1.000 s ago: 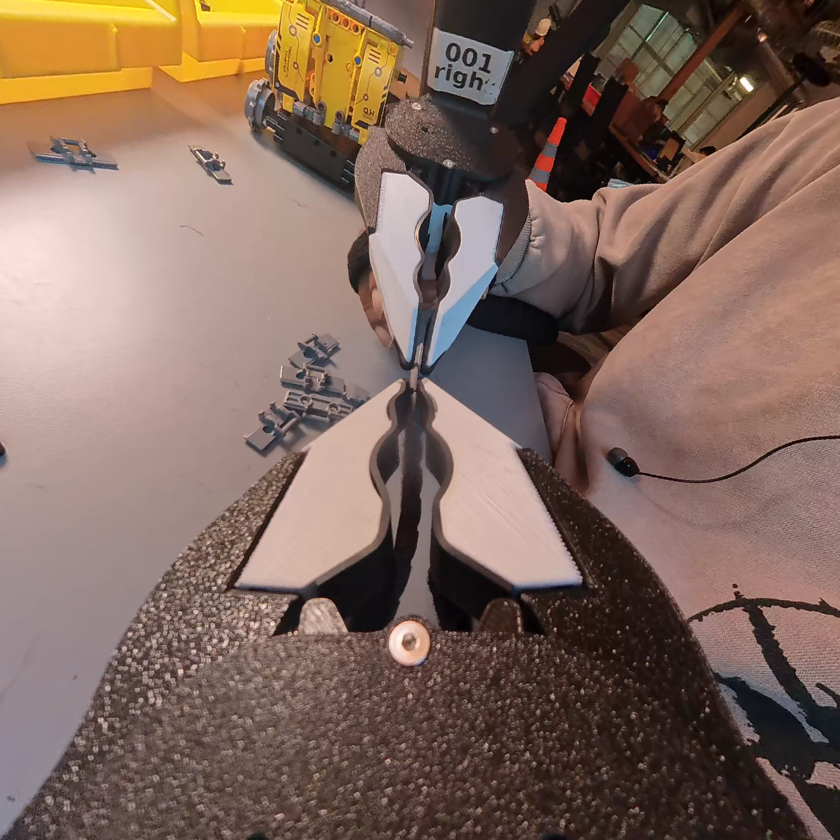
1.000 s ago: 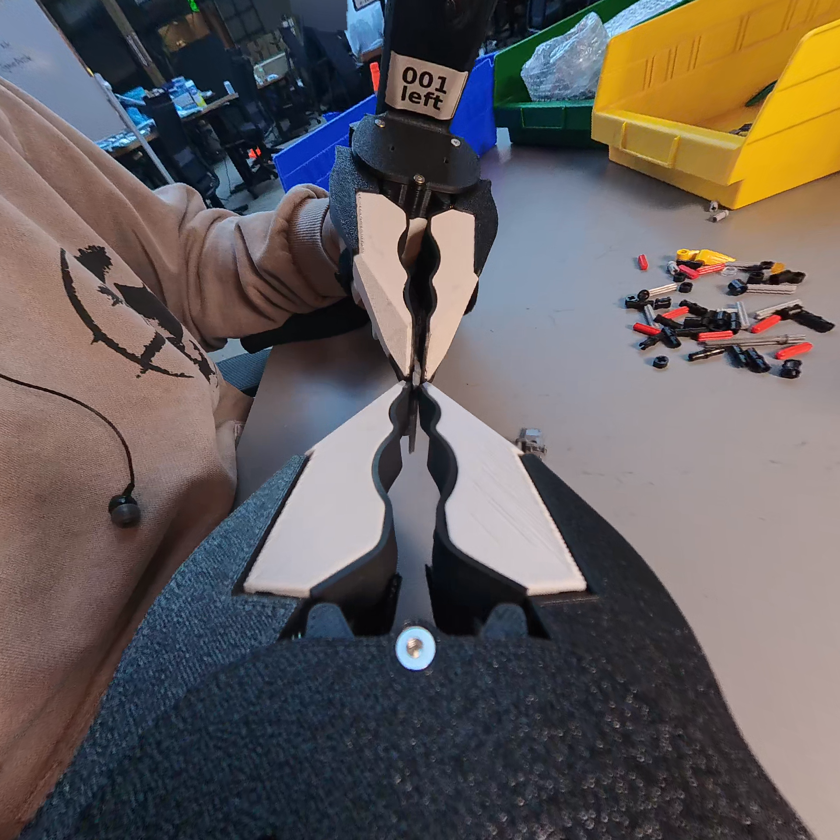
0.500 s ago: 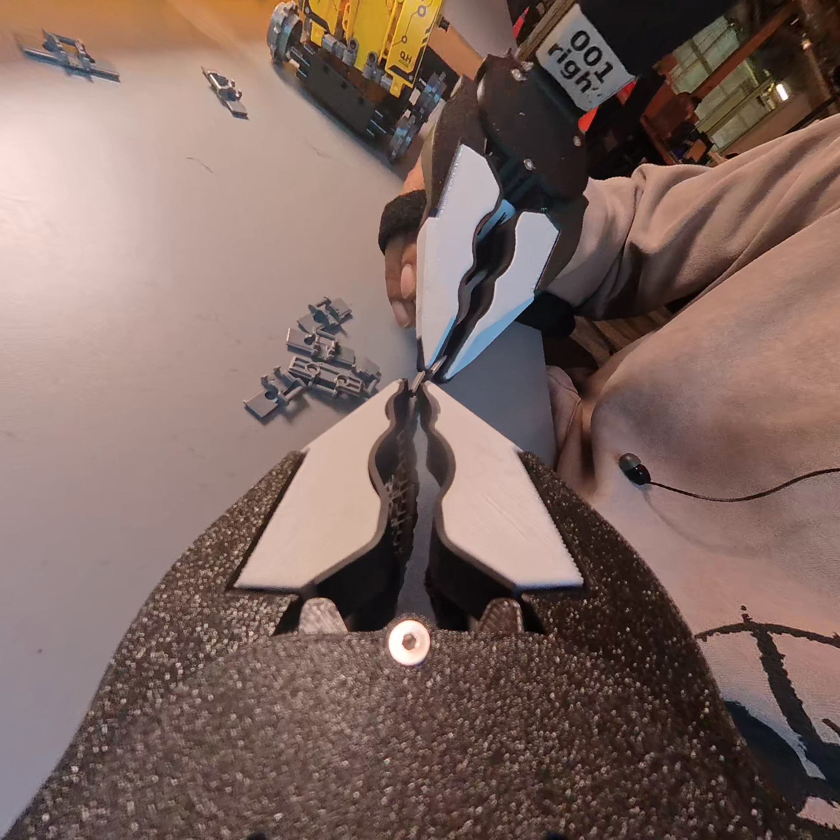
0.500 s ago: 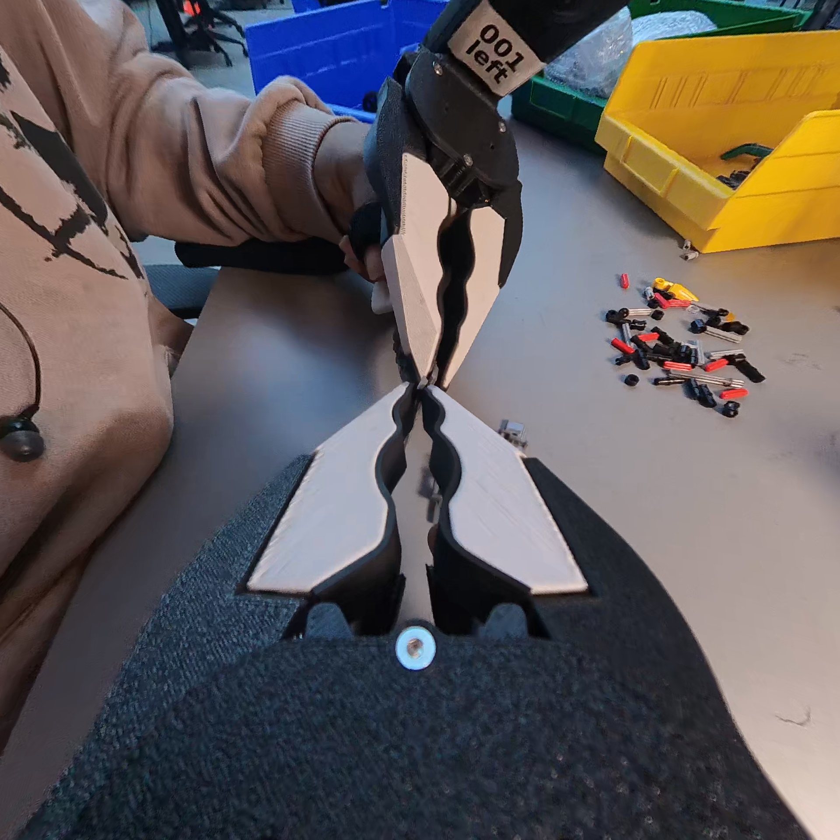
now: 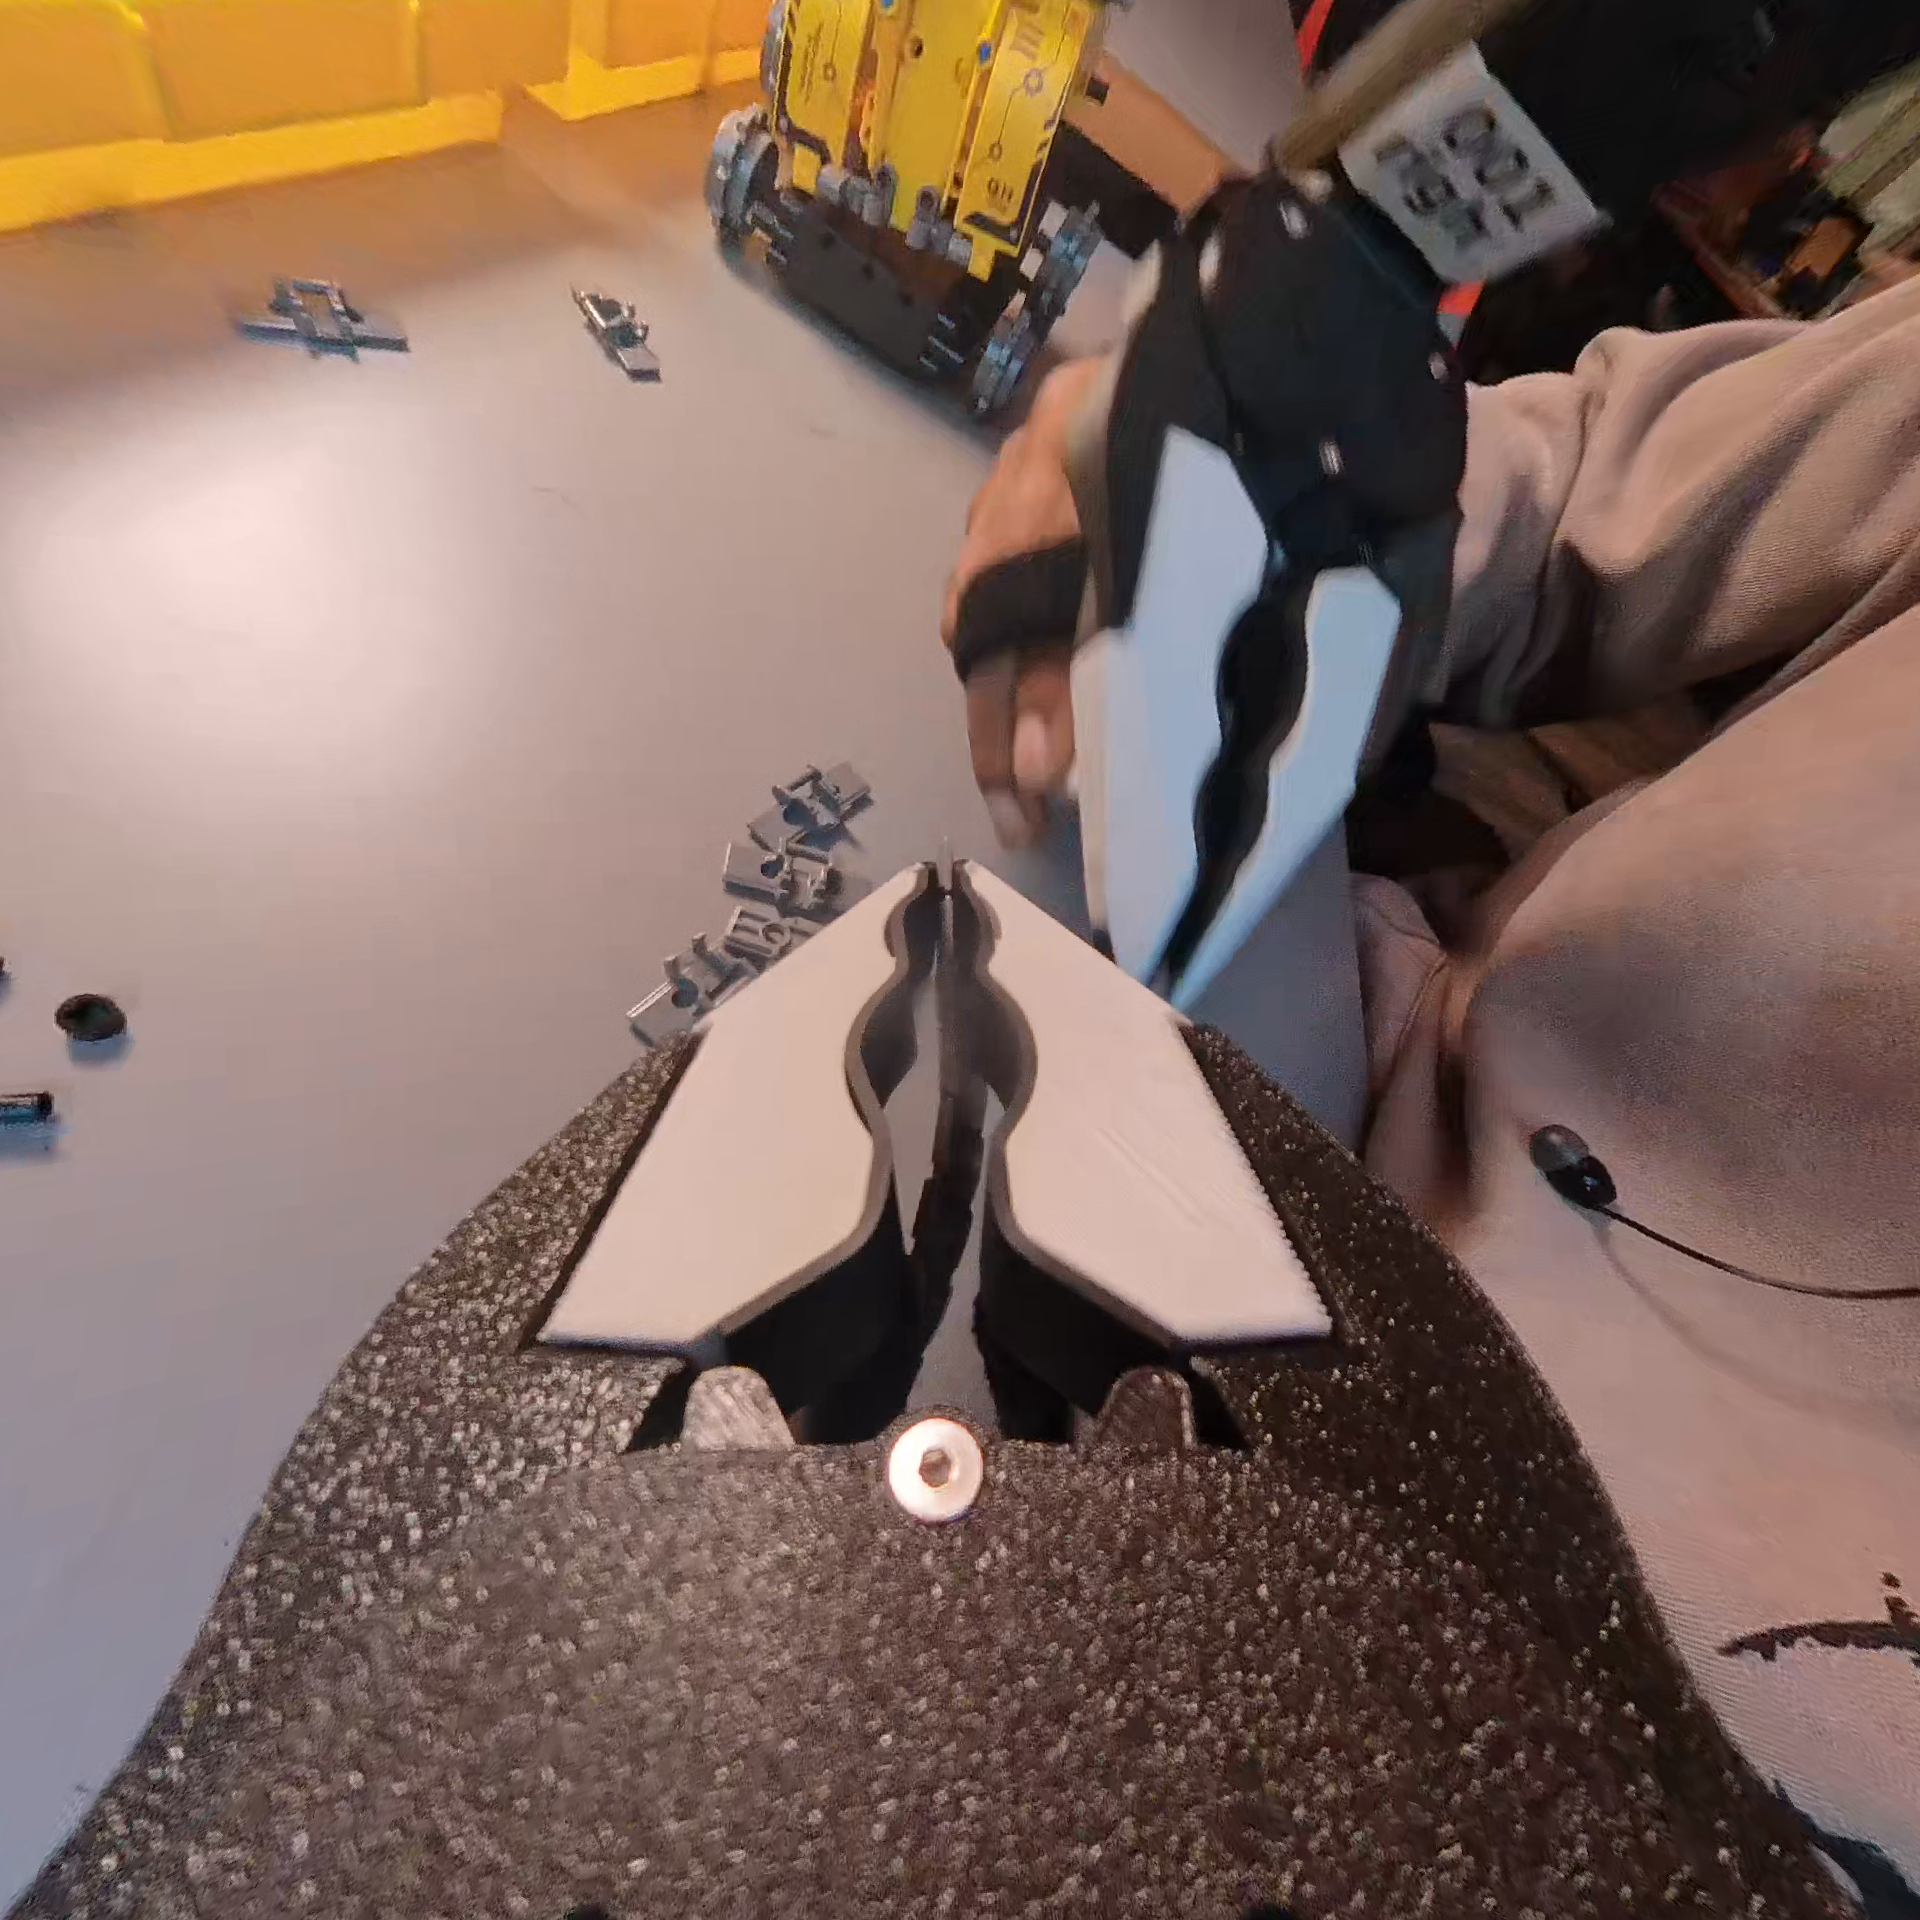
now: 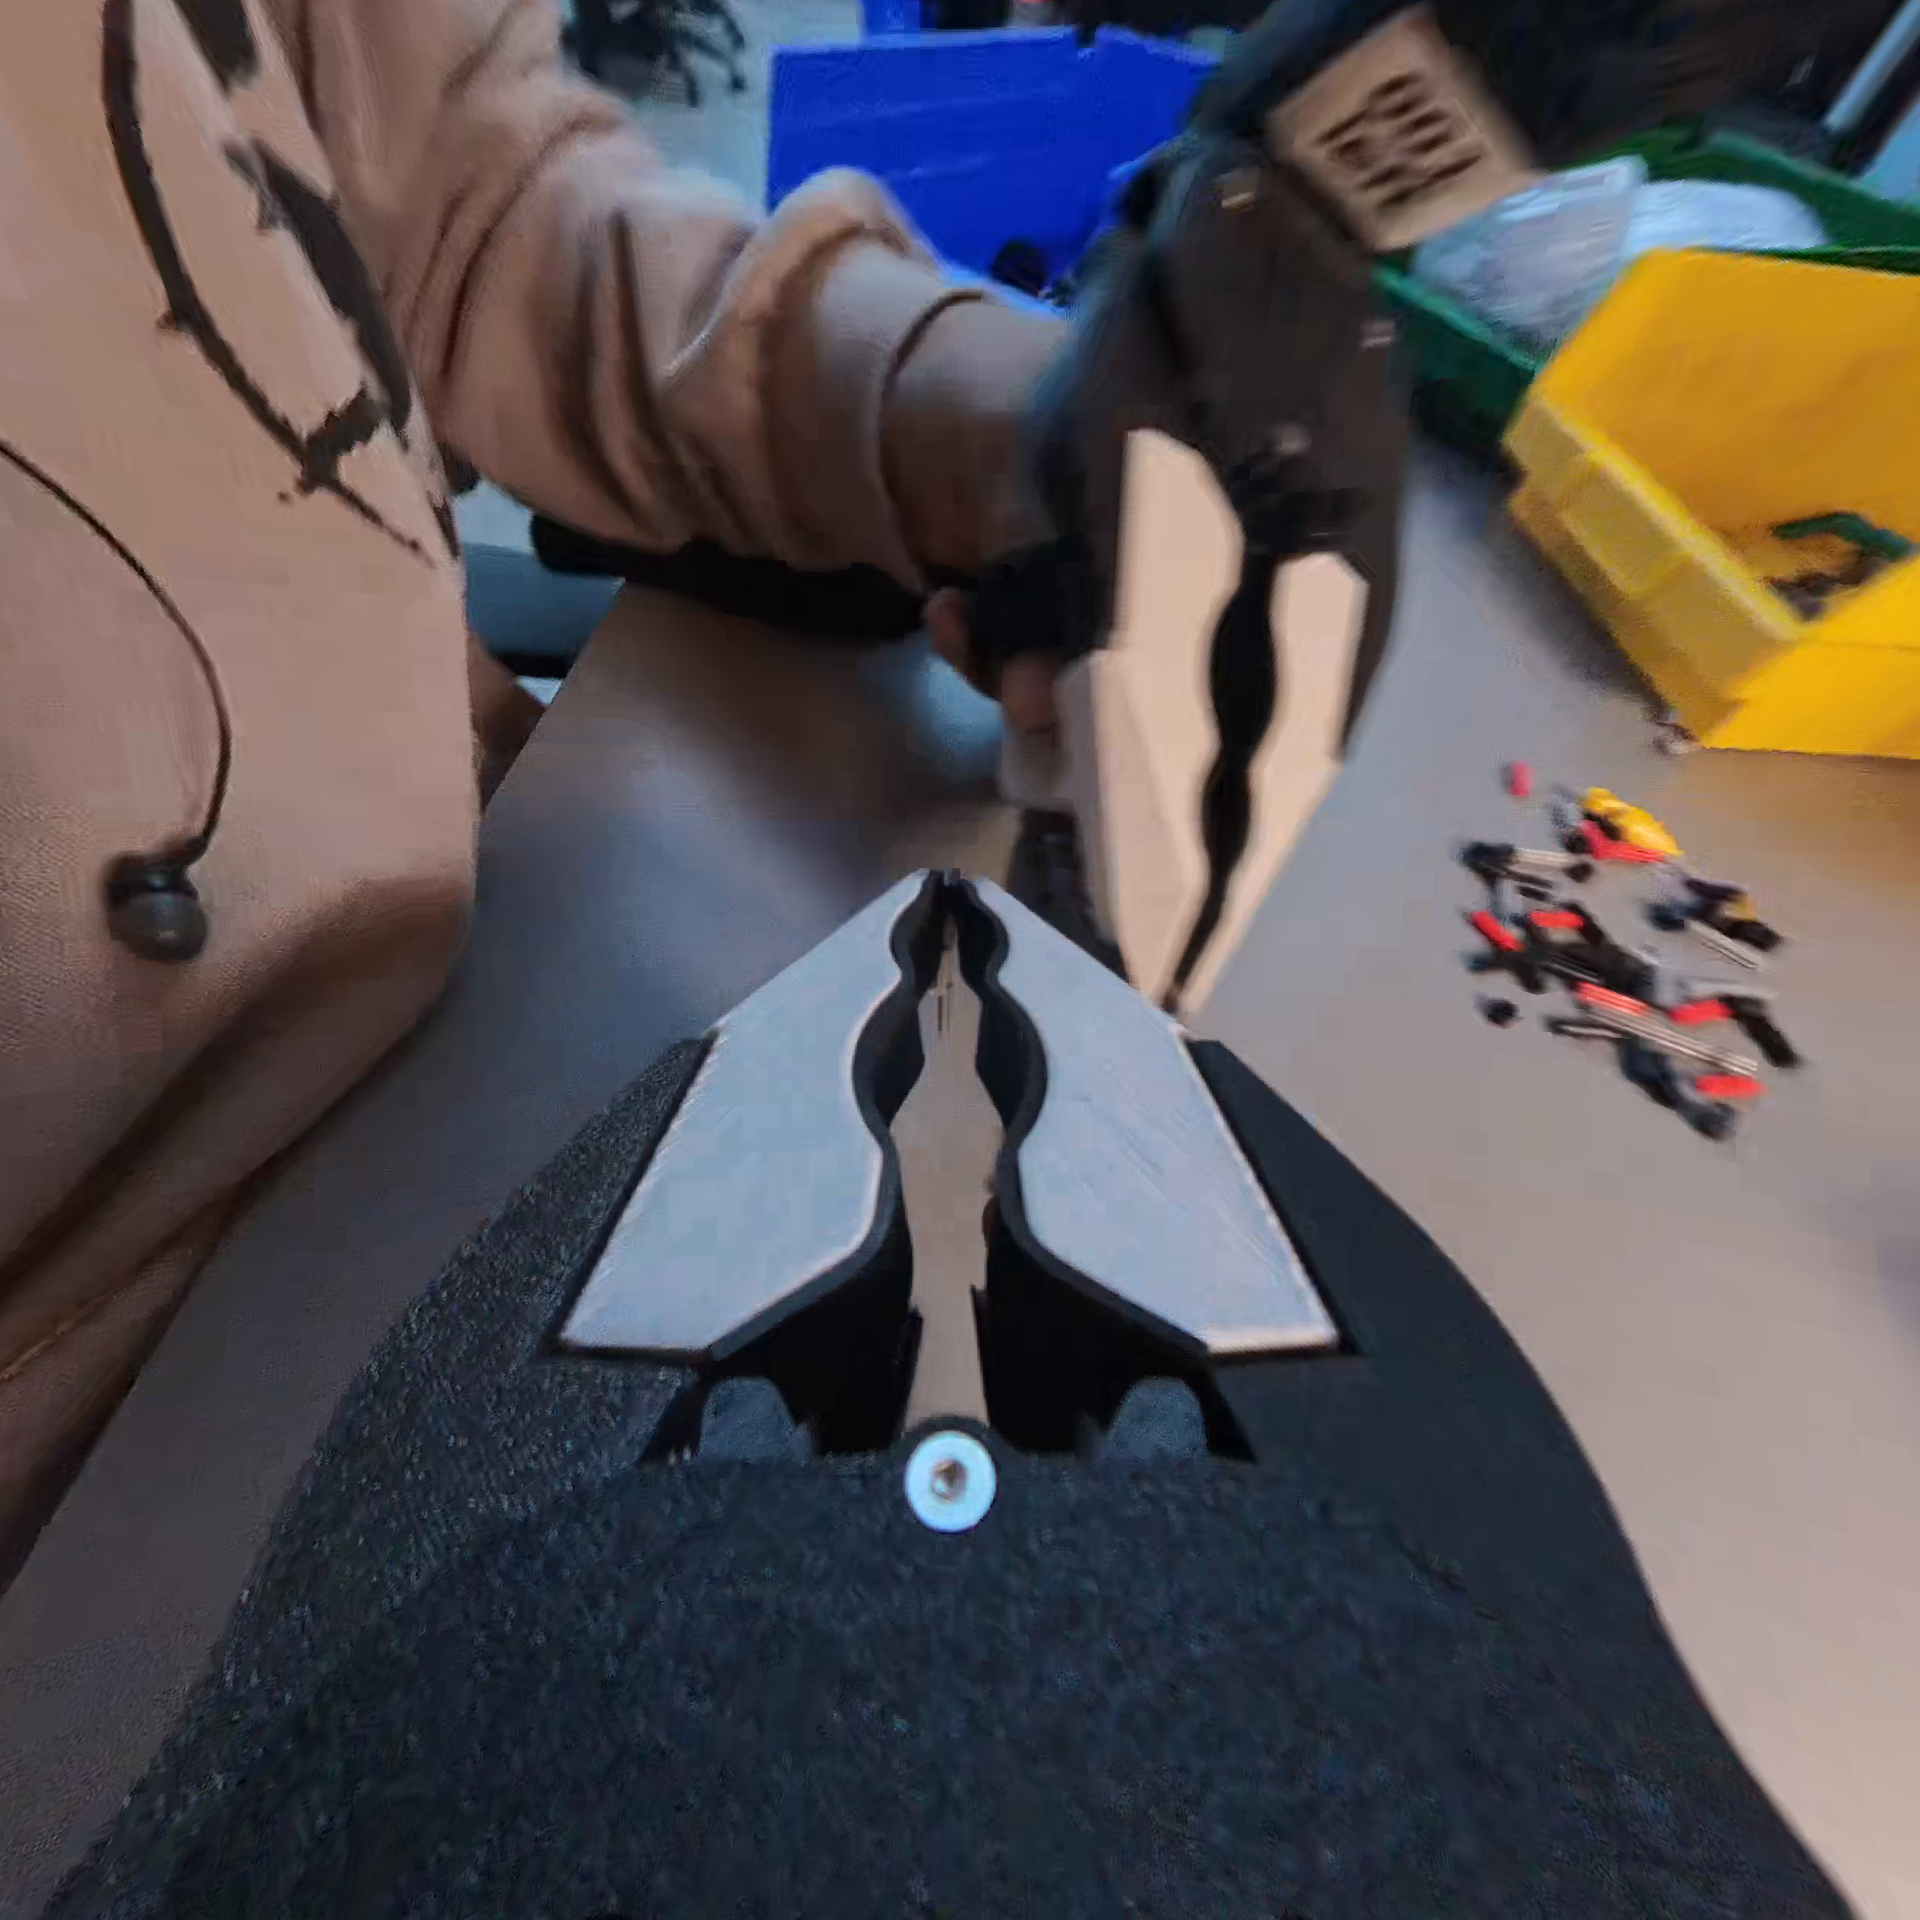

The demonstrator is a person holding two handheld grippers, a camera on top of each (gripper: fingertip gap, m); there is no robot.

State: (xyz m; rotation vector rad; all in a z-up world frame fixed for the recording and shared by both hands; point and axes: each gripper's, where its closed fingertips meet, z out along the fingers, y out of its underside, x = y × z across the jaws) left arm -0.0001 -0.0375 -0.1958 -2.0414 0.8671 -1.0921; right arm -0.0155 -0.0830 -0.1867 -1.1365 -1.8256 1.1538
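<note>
My left gripper (image 5: 943,883) is shut on a thin black toothed part (image 5: 951,1153). The part shows through the gap between the jaws, and its tip pokes out at the fingertips. In the right wrist view the left gripper (image 6: 1174,997) is blurred, with a dark piece (image 6: 1049,883) hanging beside its tips. My right gripper (image 6: 943,883) is shut, and I see nothing clear between its tips. In the left wrist view the right gripper (image 5: 1164,977) points down, just right of the left fingers and above the table edge. A hand (image 5: 1013,665) holds it.
On the grey table are a heap of grey parts (image 5: 769,904), a yellow and black brick-built vehicle (image 5: 914,156), loose grey pieces (image 5: 322,322) and yellow bins (image 5: 208,104). To the right lie red and black pins (image 6: 1621,966), with yellow (image 6: 1714,499), green (image 6: 1455,343) and blue (image 6: 966,125) bins. The person's beige sweatshirt (image 6: 208,520) is close. One gripper's finger ends stand about 4 centimeters off the other's.
A second ago the two grippers met tip to tip. They have since come apart. Each now sits to the right of the other's fingers in its view, and both are moving and blurred.
</note>
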